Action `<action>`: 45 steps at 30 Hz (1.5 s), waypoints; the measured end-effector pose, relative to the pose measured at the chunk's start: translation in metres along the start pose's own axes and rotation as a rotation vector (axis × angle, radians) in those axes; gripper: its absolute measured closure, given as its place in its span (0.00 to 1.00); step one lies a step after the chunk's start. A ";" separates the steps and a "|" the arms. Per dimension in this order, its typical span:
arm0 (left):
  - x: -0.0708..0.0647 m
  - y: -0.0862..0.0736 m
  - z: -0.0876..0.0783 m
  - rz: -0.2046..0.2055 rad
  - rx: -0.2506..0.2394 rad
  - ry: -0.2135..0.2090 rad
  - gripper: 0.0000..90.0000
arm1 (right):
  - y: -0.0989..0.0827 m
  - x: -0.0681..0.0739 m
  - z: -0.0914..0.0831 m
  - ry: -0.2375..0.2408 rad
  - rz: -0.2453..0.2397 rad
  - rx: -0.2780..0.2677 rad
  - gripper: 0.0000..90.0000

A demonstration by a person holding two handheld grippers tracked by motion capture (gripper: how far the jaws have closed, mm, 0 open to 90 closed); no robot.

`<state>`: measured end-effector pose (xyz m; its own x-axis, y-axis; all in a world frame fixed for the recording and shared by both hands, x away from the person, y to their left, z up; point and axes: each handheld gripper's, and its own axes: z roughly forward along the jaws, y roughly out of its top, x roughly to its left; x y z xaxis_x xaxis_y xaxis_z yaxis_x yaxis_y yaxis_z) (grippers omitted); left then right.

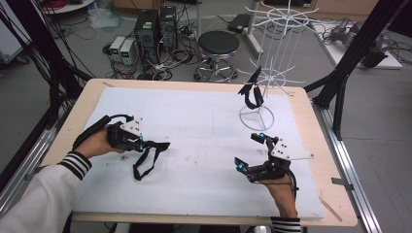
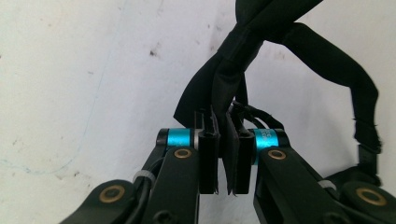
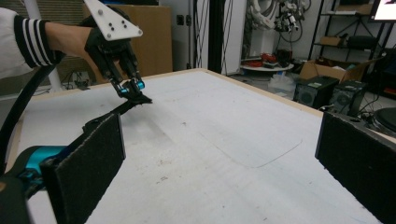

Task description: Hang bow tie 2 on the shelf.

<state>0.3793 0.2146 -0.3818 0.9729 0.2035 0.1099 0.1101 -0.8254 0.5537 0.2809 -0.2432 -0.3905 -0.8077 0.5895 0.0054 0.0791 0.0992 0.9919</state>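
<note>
Two black straps (image 1: pixel 148 158), two grippers (image 1: pixel 141 143)

A wooden table (image 1: pixel 316 145) carries a white mat (image 1: pixel 194 126), with a wire rack (image 1: pixel 265 80) standing on it.

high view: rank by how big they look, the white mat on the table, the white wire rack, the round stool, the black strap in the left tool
1. white mat
2. white wire rack, tall but thin
3. round stool, farther from the camera, so its true size against the rack is unsure
4. black strap, pinched by the left tool
</note>
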 end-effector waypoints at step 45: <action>-0.031 0.080 0.007 -0.100 -0.365 -0.166 0.94 | 0.062 0.011 0.055 0.234 -0.105 0.139 0.05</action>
<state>0.3595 0.1386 -0.3472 0.9839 0.1610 -0.0771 0.1552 -0.5586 0.8148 0.3095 -0.1864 -0.3362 -0.9274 0.3706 -0.0511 0.0543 0.2685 0.9617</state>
